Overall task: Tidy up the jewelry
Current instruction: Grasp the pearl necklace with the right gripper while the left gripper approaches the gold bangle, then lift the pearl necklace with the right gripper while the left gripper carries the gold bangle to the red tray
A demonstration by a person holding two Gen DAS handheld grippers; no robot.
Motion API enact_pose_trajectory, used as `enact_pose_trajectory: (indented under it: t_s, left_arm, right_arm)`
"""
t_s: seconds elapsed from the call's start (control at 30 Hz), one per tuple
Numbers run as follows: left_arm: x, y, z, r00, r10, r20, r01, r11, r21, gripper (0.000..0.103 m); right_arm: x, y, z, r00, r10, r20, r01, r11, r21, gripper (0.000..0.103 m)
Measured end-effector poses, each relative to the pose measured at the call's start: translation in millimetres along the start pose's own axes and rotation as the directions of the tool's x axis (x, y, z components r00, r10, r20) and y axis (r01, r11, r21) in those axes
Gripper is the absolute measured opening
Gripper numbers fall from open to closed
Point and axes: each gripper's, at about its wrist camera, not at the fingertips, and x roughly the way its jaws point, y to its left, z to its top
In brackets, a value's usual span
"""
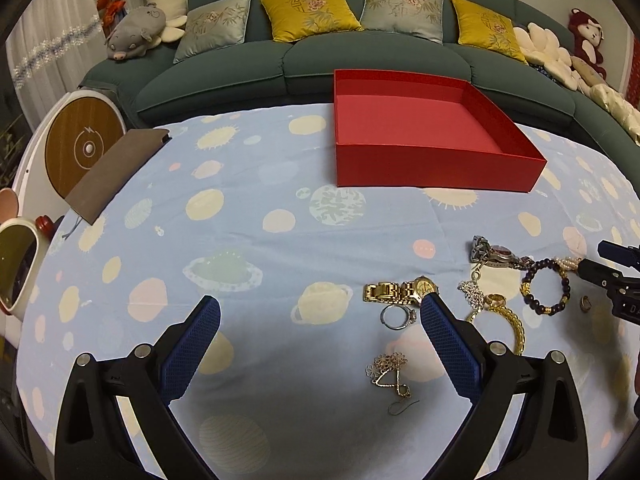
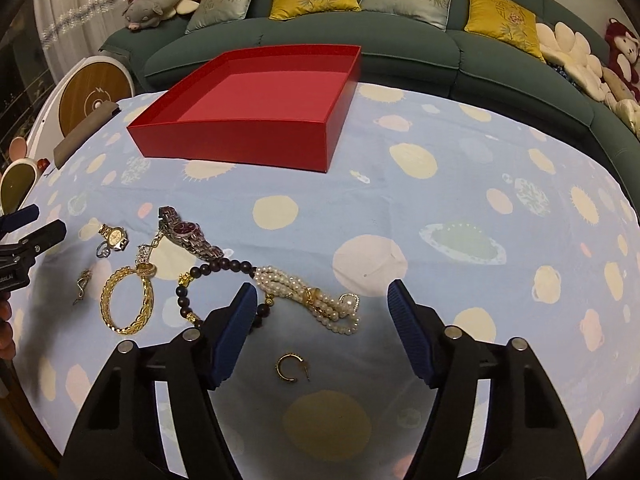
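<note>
Hovering over the planet-print blue cloth [image 2: 440, 200], right gripper [image 2: 322, 294] jaws apart, nothing between pads. White pearl bracelet [image 2: 316, 300] just ahead at 12; small gold hoop earring [image 2: 289, 368] below it. Empty red cardboard tray [image 2: 240, 140] far at 11. Left gripper [image 1: 320, 308] wide, empty; gold watch [image 1: 400, 290] at 1.

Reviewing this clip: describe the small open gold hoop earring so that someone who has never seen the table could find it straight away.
Start at the red box on the planet-print cloth, then come toward the camera to the jewelry cluster. Nearest the right gripper, just below the pearl bracelet, lies the gold hoop earring. It lies alone, touching nothing, a small C-shaped ring with a gap, far smaller than the gold chain bracelet.
</note>
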Motion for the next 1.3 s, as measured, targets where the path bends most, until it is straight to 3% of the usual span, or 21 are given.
enact_pose_trajectory:
  t_s: [0.1, 0.3, 0.37, 0.5, 0.77, 1.2, 1.27, 1.3]
  left_arm:
    - [5.0, -1.8, -4.8, 1.000, -0.004, -0.014, 0.004, 1.000, 0.010, 0.098]
    - [6.3, -5.8, -12.1, 0.999, -0.032, -0.029, 0.033, 0.999, 0.015, 0.098]
    - [5.1, -8.8, -13.3, 0.999, -0.040, -0.029, 0.040, 0.999, 0.020, 0.098]
    - [1.7, -16.3, -15.7, 0.998, -0.064, -0.027, 0.064, 0.998, 0.026, 0.098]
    - [-6.0, -46.3, -17.4, 0.982, -0.181, -0.042, 0.182, 0.983, 0.006, 0.098]
    - [13.6, -96.3, -30.4, 0.988, -0.137, -0.078, 0.143, 0.986, 0.080, 0.098]
    - [18.0, -99.2, -32.2, 0.986, -0.141, -0.092, 0.149, 0.986, 0.081, 0.091]
    - [21.2, -100.5, -33.1, 0.983, -0.148, -0.109, 0.157, 0.984, 0.083, 0.082]
  right_arm:
    - [4.9, -3.8, -0.4, 1.000, 0.004, -0.010, -0.004, 1.000, 0.015, 0.061]
    - [17.6, -5.5, -4.7, 0.999, 0.019, -0.042, -0.017, 0.999, 0.028, 0.037]
    - [17.0, -5.4, -4.0, 0.999, 0.019, -0.040, -0.018, 0.999, 0.031, 0.023]
    - [13.0, -7.3, -4.6, 0.999, 0.019, -0.030, -0.017, 0.998, 0.053, 0.023]
    - [-25.8, 1.4, 3.4, 0.998, 0.043, 0.055, -0.047, 0.996, 0.079, 0.023]
    - [-33.5, 8.4, -4.0, 0.997, 0.064, 0.037, -0.067, 0.995, 0.079, 0.023]
    - [-34.8, 7.5, -4.8, 0.997, 0.064, 0.039, -0.067, 0.995, 0.080, 0.023]
    - [-35.3, 6.8, -5.3, 0.997, 0.064, 0.040, -0.067, 0.994, 0.081, 0.023]
